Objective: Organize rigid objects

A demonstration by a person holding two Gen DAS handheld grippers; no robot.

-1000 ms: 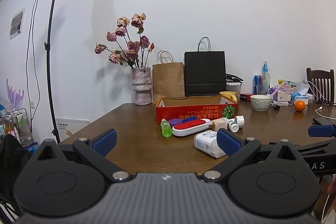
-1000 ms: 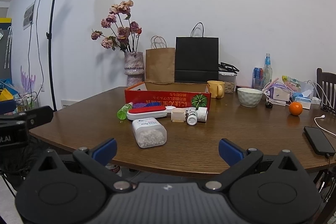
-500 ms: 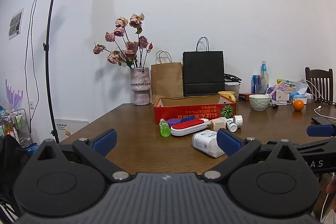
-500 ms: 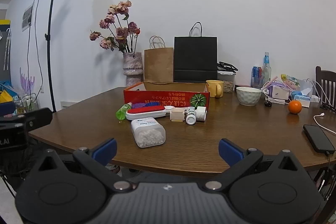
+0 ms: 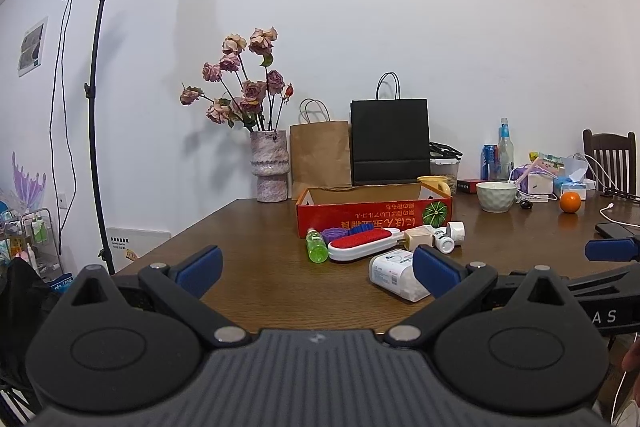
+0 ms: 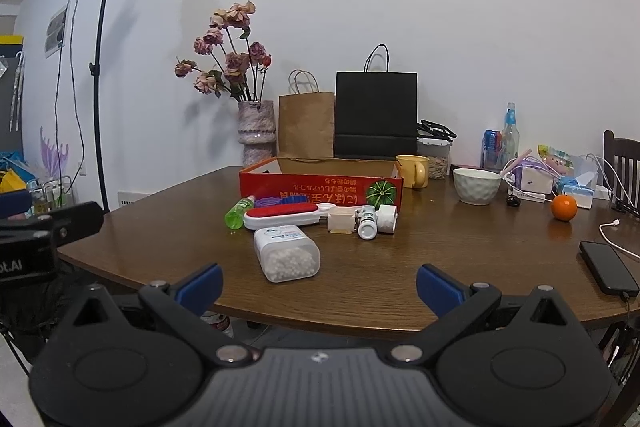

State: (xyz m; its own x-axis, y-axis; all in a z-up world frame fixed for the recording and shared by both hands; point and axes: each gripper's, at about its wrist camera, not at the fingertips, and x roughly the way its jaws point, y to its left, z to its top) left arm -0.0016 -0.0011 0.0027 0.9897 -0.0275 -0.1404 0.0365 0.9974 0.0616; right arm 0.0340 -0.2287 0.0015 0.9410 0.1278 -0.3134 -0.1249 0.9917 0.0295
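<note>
From the left wrist view, we see our left gripper (image 5: 316,267) with its blue fingers (image 5: 199,265) spread wide and holding nothing. It hangs near the edge of the brown counter (image 5: 256,267). On the counter lies a clear box of white beads (image 5: 394,273), partly behind the right finger. Behind it are a red and white brush (image 5: 366,244), a green bottle (image 5: 316,250), a tan block (image 5: 418,239) and a small white bottle (image 5: 443,239). They all lie just in front of the red cardboard box (image 5: 374,213). A vase of dried roses (image 5: 270,165) stands farther back.

From the right wrist view, our right gripper (image 6: 318,281) also has its fingers (image 6: 440,289) wide apart and empty. The box of white beads (image 6: 288,253) lies between them, farther out on the counter (image 6: 440,259). An orange (image 6: 564,207), a white bowl (image 6: 477,185) and a black phone (image 6: 608,267) are off to the right.
</note>
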